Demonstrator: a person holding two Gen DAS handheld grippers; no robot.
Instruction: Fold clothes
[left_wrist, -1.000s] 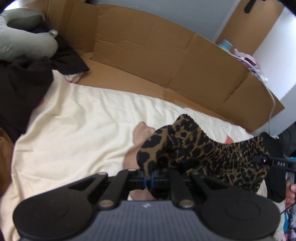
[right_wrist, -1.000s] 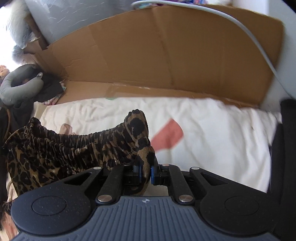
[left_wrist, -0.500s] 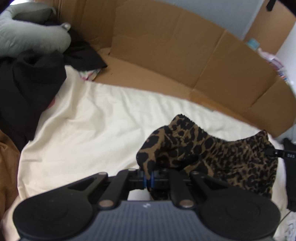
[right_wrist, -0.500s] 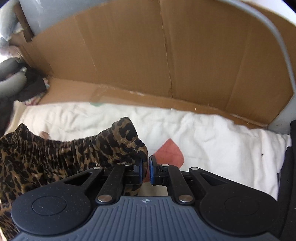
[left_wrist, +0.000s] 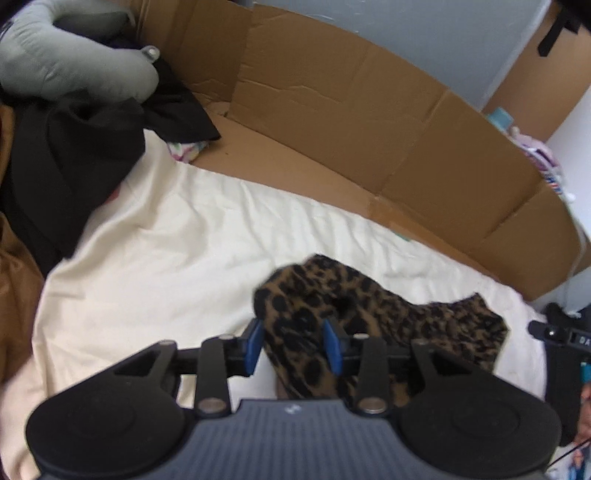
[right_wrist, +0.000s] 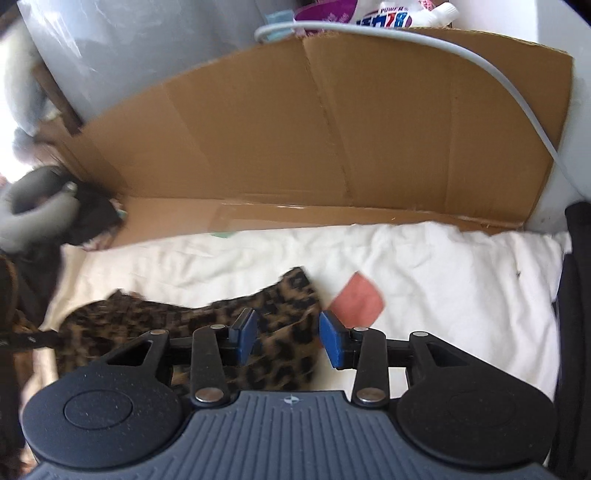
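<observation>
A leopard-print garment (left_wrist: 424, 325) lies bunched on the cream sheet (left_wrist: 166, 258). My left gripper (left_wrist: 293, 347) is open, its blue pads (left_wrist: 253, 347) standing wide on either side of the garment's raised left end, which still pokes up between them. In the right wrist view the same garment (right_wrist: 147, 321) stretches to the left, flat on the sheet (right_wrist: 443, 277). My right gripper (right_wrist: 288, 338) is open too, and the garment's right corner lies loose between and under its pads (right_wrist: 330, 339).
A cardboard wall (left_wrist: 332, 110) (right_wrist: 295, 129) lines the far side of the sheet. Black clothes (left_wrist: 66, 147) and a grey neck pillow (left_wrist: 55, 62) are heaped at the far left. A red patch (right_wrist: 356, 299) marks the sheet. A white cable (right_wrist: 480, 74) crosses the cardboard.
Both grippers were shut on the garment's ends and holding it up; both have opened. The garment has dropped and now rests on the sheet.
</observation>
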